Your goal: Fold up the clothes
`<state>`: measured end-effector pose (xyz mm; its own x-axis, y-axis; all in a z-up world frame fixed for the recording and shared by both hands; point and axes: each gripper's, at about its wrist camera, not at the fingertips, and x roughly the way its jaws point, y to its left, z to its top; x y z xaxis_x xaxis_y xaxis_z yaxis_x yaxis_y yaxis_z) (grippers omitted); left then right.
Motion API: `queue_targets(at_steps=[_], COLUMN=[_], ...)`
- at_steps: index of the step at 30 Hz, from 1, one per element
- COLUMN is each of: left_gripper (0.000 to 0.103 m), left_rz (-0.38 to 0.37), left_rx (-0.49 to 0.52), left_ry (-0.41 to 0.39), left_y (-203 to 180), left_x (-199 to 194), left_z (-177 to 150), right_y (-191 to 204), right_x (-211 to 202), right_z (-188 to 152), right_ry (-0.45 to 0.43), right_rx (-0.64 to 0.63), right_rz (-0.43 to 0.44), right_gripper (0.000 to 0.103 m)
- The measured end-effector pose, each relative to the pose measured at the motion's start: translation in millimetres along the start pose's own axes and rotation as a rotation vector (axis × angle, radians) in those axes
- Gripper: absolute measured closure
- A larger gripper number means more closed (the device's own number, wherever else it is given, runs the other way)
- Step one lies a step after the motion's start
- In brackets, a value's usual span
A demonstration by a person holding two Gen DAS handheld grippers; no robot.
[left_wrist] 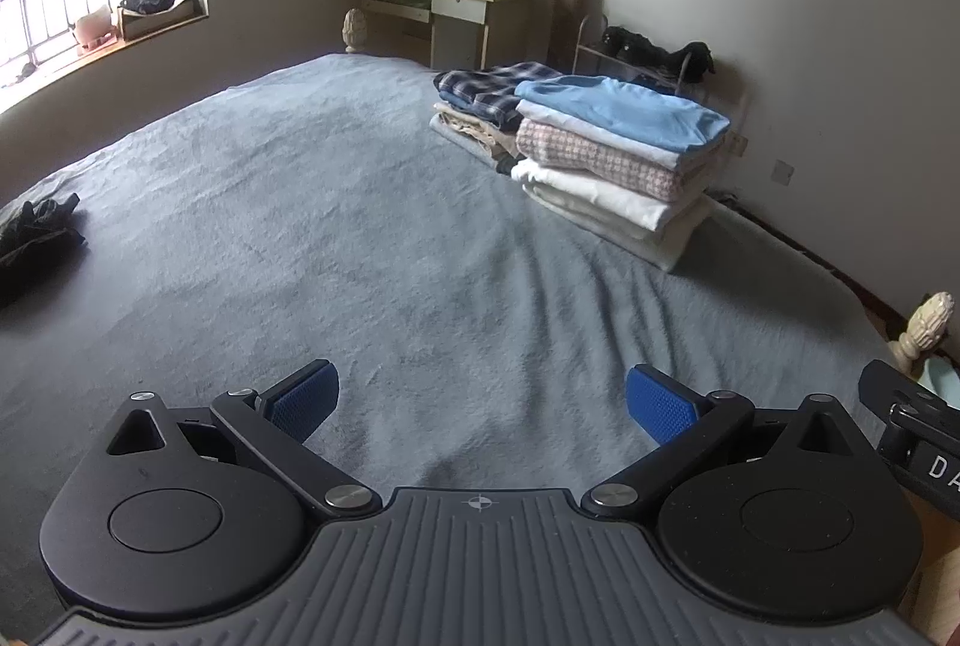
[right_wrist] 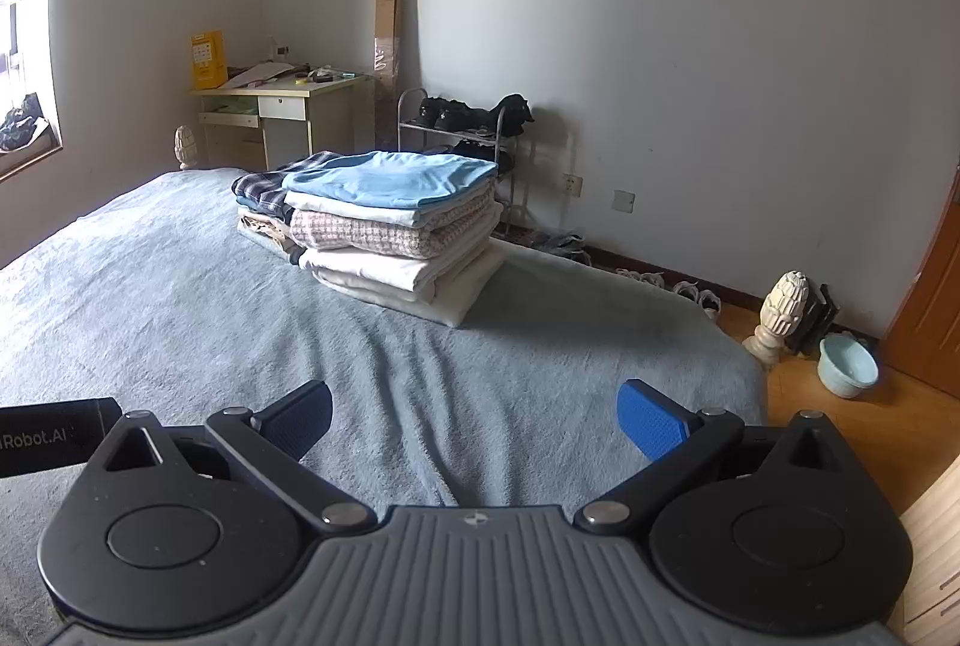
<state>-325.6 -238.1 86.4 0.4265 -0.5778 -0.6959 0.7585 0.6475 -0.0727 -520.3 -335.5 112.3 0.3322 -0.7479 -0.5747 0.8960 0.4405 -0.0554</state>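
At far left we see a dark crumpled garment (left_wrist: 36, 238) on the grey bed (left_wrist: 336, 238). Our left gripper (left_wrist: 480, 400) holds its fingers wide apart, empty. The folded clothes stack (left_wrist: 618, 153) sits far right. Our right gripper (right_wrist: 474, 421) is likewise spread, empty.

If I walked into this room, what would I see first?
Probably the tall stack of folded clothes at the far side of the grey bed, with a light blue top uppermost. Next, the dark crumpled garment alone near the bed's left edge, and both open grippers hovering empty.
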Motion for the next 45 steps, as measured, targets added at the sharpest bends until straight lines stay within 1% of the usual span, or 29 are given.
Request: queue_targets(at_steps=[20,45], left_gripper=[0.0,0.0], left_rz=[-0.001,0.004], left_rx=[0.0,0.003], left_ry=[0.002,-0.014], left_y=[4.8,3.3], left_x=[-2.1,-5.5], left_z=[-0.1,-1.6], right_y=[5.4,5.8], right_x=[-2.8,-5.8], right_z=[-2.0,-3.9], right_ry=[0.0,0.005], right_rx=[-0.015,-0.027], right_rz=[0.008,-0.013], right_gripper=[0.0,0.0])
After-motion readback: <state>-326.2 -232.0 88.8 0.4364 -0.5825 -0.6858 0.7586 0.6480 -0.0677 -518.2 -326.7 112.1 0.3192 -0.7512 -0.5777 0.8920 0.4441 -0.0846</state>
